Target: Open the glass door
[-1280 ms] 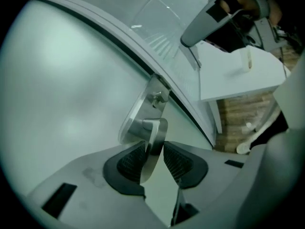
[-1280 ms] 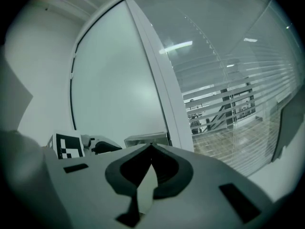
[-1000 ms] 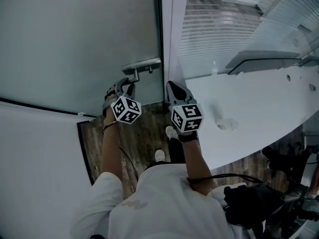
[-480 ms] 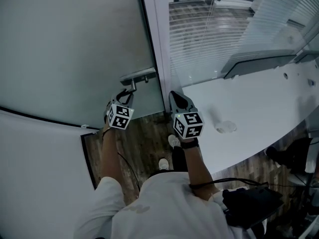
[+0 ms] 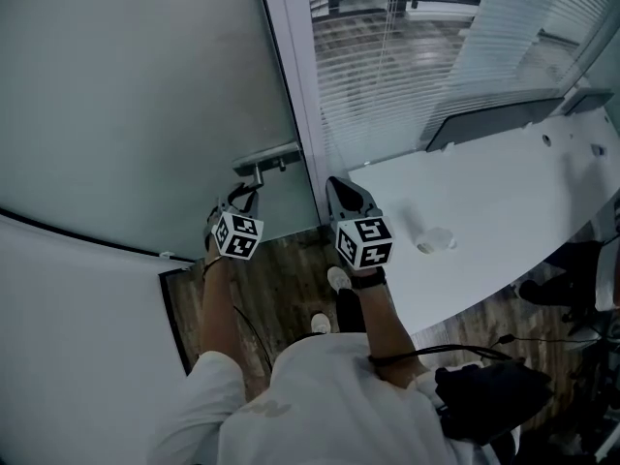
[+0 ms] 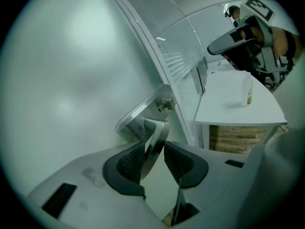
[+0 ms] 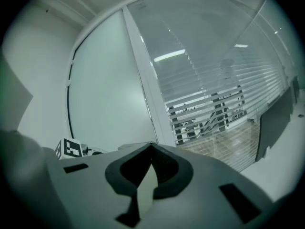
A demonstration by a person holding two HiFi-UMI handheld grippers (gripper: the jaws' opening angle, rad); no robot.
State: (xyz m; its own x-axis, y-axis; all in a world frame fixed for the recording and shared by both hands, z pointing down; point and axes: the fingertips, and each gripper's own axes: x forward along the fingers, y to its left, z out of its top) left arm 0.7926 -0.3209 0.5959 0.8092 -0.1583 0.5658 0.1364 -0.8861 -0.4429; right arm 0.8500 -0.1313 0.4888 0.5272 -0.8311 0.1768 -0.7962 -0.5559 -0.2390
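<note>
Left gripper [image 5: 242, 197] has moved up from below onto the door handle [image 5: 267, 155]!
Its jaws clamp the metal lever at the right edge of the glass door [image 5: 145, 85]. The right gripper [image 5: 341, 188] hovers alongside, jaws pinched together, empty.

The right gripper [image 7: 151, 149] is pointing toward a white frame post [image 7: 145, 85], its jaws pressing together with nothing between them. The frosted glass door [image 7: 105, 94] is standing left of the post, slatted blinds [image 7: 224, 94] are hanging on its right, and a marker cube [image 7: 71, 148] is showing low on the left
</note>
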